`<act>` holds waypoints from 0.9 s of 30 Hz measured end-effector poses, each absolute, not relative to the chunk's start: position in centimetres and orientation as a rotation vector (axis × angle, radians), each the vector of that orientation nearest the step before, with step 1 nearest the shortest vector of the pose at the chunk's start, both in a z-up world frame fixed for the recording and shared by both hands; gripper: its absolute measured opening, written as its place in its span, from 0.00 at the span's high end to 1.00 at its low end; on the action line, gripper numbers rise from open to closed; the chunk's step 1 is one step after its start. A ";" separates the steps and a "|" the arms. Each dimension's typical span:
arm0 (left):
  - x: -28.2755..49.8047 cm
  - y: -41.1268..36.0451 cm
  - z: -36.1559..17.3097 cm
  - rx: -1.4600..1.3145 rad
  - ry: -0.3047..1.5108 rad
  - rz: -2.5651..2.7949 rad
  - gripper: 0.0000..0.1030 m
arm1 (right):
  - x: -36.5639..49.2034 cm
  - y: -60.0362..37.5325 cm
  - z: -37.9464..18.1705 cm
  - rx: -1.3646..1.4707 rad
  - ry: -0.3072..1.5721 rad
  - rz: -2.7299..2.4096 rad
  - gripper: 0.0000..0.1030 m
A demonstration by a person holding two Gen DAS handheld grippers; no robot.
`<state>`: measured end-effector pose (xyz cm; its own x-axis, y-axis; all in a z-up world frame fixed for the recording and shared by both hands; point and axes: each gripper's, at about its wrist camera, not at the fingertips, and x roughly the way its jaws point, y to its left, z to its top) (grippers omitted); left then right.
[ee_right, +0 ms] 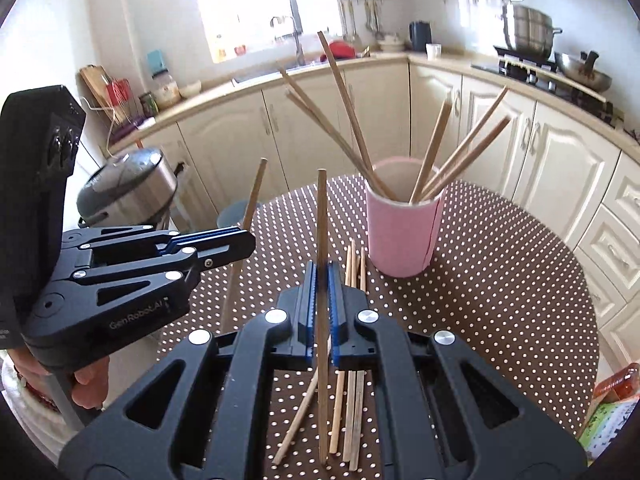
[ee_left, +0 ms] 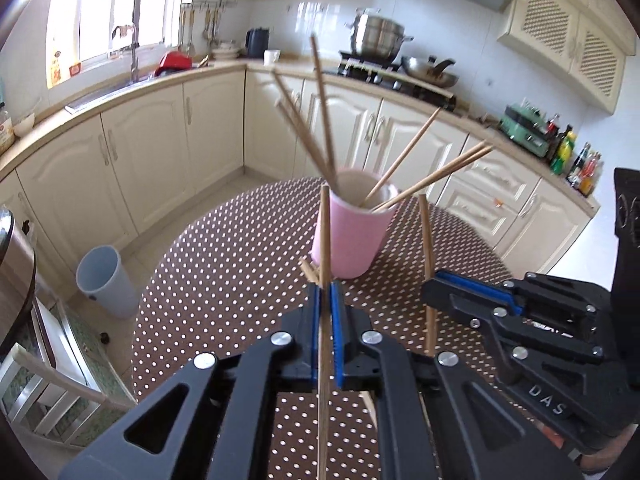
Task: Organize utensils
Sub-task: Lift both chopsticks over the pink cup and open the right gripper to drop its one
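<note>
My left gripper (ee_left: 326, 300) and right gripper (ee_right: 322, 288) each pinch one chopstick (ee_left: 325, 240) upright, jaws nearly shut. The cup (ee_right: 402, 228) stands just ahead; I should tip each in singly, clearing its rim.

Legible markings, two only. My left gripper (ee_right: 244, 242) bears "GenRobot.AI" in pale lettering on its side plate. My right gripper (ee_left: 430, 292) bears "DAS" on its arm. I read nothing else.
</note>
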<state>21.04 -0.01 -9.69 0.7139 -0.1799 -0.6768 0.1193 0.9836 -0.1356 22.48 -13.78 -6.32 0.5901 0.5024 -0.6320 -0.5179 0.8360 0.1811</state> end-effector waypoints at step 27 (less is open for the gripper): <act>18.1 -2.0 0.1 -0.071 0.487 -0.177 0.94 | 19.5 -15.2 1.9 0.020 0.472 0.579 0.94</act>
<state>18.14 -1.95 0.11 0.8688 -0.1859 -0.4590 0.1520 0.9822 -0.1101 19.47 -15.16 1.88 0.7338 0.5310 -0.4238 -0.5219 0.8399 0.1488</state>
